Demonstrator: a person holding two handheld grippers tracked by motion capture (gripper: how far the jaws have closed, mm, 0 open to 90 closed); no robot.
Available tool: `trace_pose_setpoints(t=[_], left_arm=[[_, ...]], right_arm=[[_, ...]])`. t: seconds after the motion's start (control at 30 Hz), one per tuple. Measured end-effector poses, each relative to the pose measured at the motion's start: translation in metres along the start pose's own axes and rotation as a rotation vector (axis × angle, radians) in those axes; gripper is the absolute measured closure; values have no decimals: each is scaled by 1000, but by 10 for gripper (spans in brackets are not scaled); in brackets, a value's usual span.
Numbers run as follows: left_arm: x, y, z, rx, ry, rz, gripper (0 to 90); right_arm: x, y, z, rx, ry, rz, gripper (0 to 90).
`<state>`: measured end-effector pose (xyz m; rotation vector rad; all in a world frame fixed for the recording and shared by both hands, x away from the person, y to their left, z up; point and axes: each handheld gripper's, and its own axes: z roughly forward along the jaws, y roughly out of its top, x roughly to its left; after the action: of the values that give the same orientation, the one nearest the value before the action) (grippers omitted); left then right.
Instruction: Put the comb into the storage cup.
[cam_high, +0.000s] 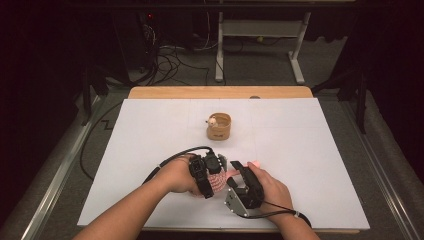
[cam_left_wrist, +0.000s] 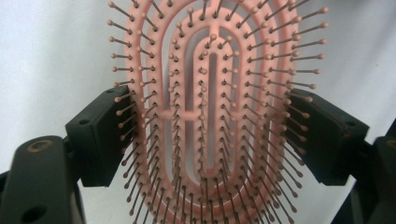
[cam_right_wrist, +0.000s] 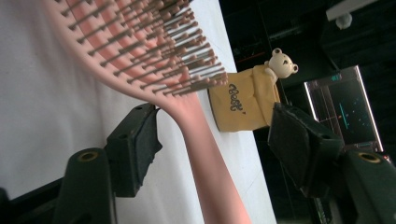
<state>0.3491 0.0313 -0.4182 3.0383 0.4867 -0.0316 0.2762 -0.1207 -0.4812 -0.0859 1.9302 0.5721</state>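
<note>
Two hand-held grippers on hairbrush (cam_left_wrist: 212, 116): left (cam_left_wrist: 212, 126) pinching head; right (cam_right_wrist: 210, 144) spread around handle. Close right squarely before left releases.

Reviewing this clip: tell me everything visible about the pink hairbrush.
The pink hairbrush looks like plastic, with an open, vented oval head of nested loops joined by short bars, covered in thin bristles with small ball tips. A smooth, bare pink handle runs from the head. It sits at the near middle of the white table, between the person's hands. The left gripper has its pads against the two sides of the head, among the outer bristles. The right gripper straddles the handle with jaws open, not closed on it.
</note>
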Motion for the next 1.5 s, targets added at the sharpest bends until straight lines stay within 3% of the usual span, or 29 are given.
trace_pose_setpoints(t=[0.6,1.0,1.2,1.5], left_arm=[[-1,2,-2,-11,-4,7,199],[-2,3,-5,-21,-2,14,199],[-3,4,-6,-20,2,20,199],[-3,4,-7,-30,-3,16,198]], right_arm=[[7,5,0,-9,12,-97,565],[9,6,0,13,5,-134,642],[12,6,1,28,-21,-172,649],[10,7,0,38,-43,-185,697]])
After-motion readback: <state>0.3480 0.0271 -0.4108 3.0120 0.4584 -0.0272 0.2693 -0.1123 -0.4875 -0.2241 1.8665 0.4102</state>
